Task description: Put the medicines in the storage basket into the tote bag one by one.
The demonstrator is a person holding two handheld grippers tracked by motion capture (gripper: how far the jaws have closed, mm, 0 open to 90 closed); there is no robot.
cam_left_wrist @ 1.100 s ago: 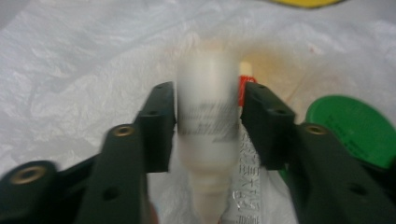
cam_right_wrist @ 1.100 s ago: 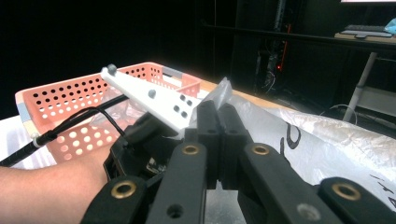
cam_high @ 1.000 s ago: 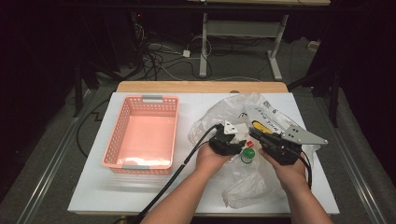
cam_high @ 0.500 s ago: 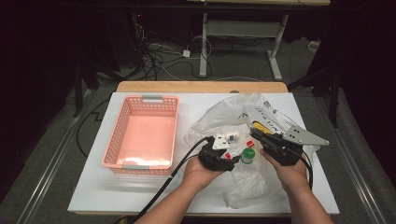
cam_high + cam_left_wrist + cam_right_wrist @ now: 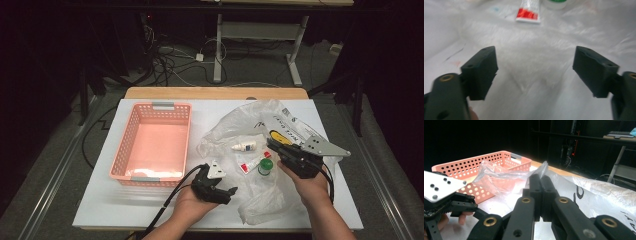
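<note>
The right gripper (image 5: 272, 145) is pinching the bag (image 5: 260, 200); the left gripper (image 5: 227, 192), just opening, empty, is pointing toward the tube (image 5: 248, 163).

On the bench (image 5: 150, 210), the basket (image 5: 152, 145) lies left of the plastic bag (image 5: 235, 127); dropper bottle (image 5: 244, 146), tube (image 5: 248, 163) and jar (image 5: 265, 167) lie on the bag.

White table (image 5: 150, 205) — pink basket (image 5: 155, 145) at left, crumpled clear plastic bag (image 5: 260, 197) at right.
</note>
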